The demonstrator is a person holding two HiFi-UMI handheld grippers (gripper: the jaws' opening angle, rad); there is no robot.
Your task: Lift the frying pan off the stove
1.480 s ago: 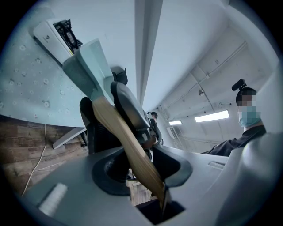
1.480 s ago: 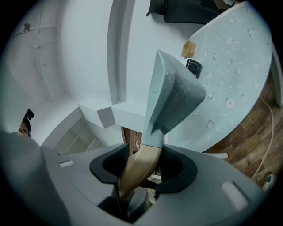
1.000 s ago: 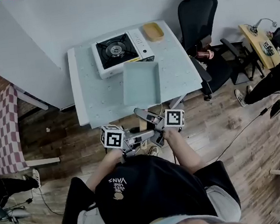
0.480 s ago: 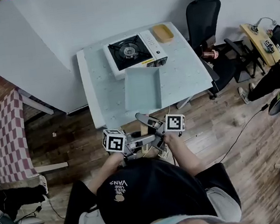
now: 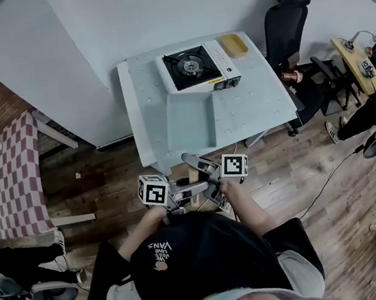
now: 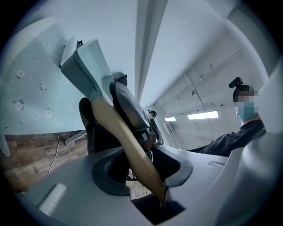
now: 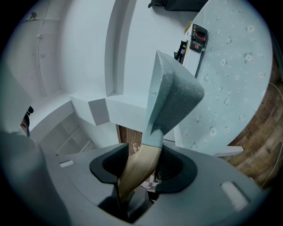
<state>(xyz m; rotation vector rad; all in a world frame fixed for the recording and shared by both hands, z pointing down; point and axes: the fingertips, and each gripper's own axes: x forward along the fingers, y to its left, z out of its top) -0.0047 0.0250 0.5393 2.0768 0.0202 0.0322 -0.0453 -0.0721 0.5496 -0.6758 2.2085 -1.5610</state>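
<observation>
A square pale-teal frying pan [image 5: 188,121] with a wooden handle [image 5: 192,173] hangs over the front of the table [image 5: 257,102], clear of the portable gas stove [image 5: 198,68] behind it. Both grippers hold the handle in front of the person's chest. In the left gripper view, my left gripper [image 6: 141,170] is shut on the wooden handle [image 6: 126,141], and the pan [image 6: 86,66] tilts away above it. In the right gripper view, my right gripper [image 7: 142,170] clamps the same handle [image 7: 139,165] just below the pan [image 7: 172,95]. The stove's burner is bare.
A yellow dish [image 5: 234,44] lies beside the stove at the table's far right corner. A black office chair [image 5: 287,16] stands right of the table. A checked cloth [image 5: 6,176] covers furniture at the left. Another person [image 5: 375,107] sits at the far right.
The table and stove have slid to the right in the head view as the camera turned. Both grippers stay closed on the pan handle in the same place before the body.
</observation>
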